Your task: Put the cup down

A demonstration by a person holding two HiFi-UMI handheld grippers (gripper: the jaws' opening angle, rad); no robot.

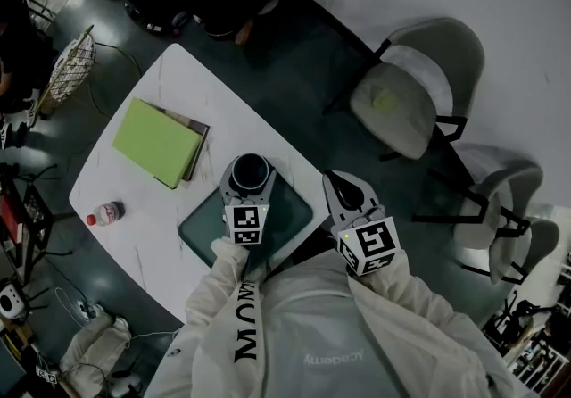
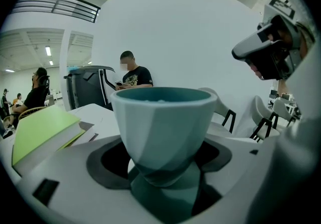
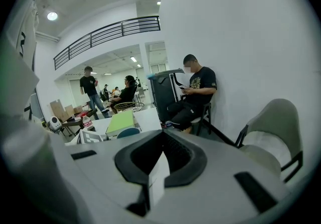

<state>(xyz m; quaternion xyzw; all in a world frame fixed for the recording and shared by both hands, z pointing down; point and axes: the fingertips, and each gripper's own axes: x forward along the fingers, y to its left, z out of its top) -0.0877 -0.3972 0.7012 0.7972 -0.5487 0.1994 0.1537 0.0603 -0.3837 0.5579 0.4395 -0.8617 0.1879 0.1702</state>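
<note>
White tabletop (image 1: 143,249) fills the middle of our head view, with a dark green tray (image 1: 296,211) lying at its near side. Our left gripper (image 1: 247,191) has its jaws closed against the lower part of the cup (image 1: 250,171), a pale faceted cup (image 2: 163,127) held upright over the far edge of the tray; we cannot tell whether its foot touches the tray. Our right gripper (image 1: 341,189) hangs beside the table edge, well apart from the cup, its jaws pressed together (image 3: 155,168) with nothing between them. Left of the cup, a green book (image 1: 158,141) lies on a darker one, and a bottle (image 1: 105,213) with a red cap lies on its side near the left edge. Nothing stands between the cup and the tray. Two grey chairs (image 1: 406,93) stand to the right, and a seated person (image 3: 195,92) is by the wall
</note>
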